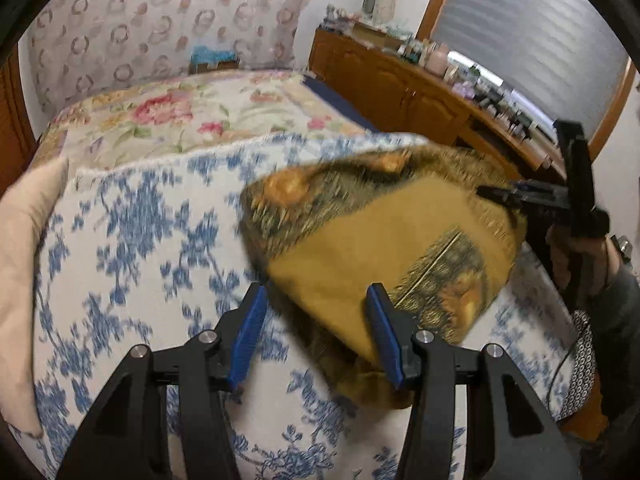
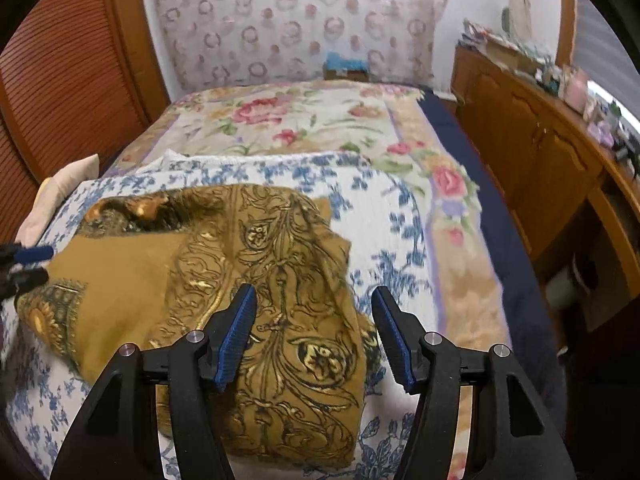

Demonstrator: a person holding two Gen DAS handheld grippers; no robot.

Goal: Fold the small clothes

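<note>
A mustard cloth (image 1: 360, 240) with a dark gold ornamental print lies partly folded on the blue-flowered white bedspread (image 1: 140, 240). My left gripper (image 1: 316, 292) hovers over the cloth's near corner, its blue pads wide apart and pinching nothing. At the cloth's far right edge, the right gripper (image 1: 486, 192) is held by a hand. In the right wrist view the cloth (image 2: 280, 260) spreads beneath my right gripper (image 2: 315, 291), which stands open with fabric below the gap, not pressed. The left gripper (image 2: 47, 264) shows at the cloth's left edge.
A pink-flowered blanket (image 1: 180, 116) covers the far half of the bed. A beige pillow (image 1: 24, 240) lies at the left edge. A wooden dresser (image 2: 540, 152) with several small items runs along the right. A louvred wooden door (image 2: 60, 60) stands at the left.
</note>
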